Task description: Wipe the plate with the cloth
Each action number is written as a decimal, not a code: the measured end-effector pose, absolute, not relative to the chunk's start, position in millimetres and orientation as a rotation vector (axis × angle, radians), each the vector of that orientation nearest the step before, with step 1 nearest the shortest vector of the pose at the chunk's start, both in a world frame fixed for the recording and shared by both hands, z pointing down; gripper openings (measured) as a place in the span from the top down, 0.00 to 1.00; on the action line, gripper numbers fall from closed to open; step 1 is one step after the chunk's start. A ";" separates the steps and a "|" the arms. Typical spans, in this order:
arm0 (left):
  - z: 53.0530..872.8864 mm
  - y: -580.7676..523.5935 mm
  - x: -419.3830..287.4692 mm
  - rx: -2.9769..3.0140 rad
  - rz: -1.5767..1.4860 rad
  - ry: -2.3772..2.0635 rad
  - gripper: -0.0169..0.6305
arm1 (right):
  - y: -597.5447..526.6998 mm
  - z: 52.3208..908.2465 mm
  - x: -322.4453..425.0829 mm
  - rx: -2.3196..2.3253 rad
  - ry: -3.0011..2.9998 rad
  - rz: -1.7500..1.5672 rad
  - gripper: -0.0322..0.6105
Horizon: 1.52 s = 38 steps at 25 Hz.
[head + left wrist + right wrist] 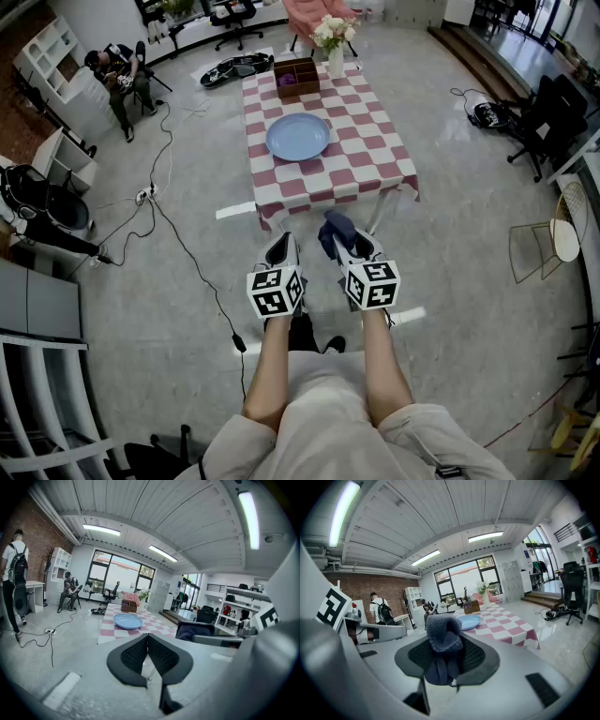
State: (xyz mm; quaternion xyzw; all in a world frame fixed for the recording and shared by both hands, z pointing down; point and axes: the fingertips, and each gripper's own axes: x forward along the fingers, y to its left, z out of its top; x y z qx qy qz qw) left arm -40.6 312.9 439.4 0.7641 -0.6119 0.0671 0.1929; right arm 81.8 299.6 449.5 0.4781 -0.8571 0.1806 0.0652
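Left gripper (279,246): pads (135,656) are pressed together, nothing is held between them. Right gripper (350,247): pads (477,657) are clamped on a dark blue cloth (335,231); in the right gripper view the cloth is seen bunched up above the jaws, with a fold hanging below them.

Both grippers are held side by side over the grey floor, short of the near edge of the table (377,161) and well apart from the plate (297,137). The cloth is not in contact with the plate.

The plate is light blue and is set flat near the middle of the red-and-white checked table top. Behind it, at the far end, a brown wooden box (295,77) is placed, with a white vase of flowers (335,56) just beside it on the right.

Cables (159,202) are run across the floor left of the table. A seated person (118,79) is visible far left, and a standing person with a backpack (16,569) is seen in the left gripper view. A black office chair (546,117) is parked at the right.
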 end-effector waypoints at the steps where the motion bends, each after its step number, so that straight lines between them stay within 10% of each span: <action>1: 439.5 310.8 -41.8 2.145 0.189 -1.715 0.96 | 297.7 450.0 81.0 1.444 -2.585 0.546 0.73; 38: 446.8 75.8 -131.1 2.242 0.100 -1.398 0.96 | 99.6 443.8 29.8 1.605 -2.453 0.561 0.73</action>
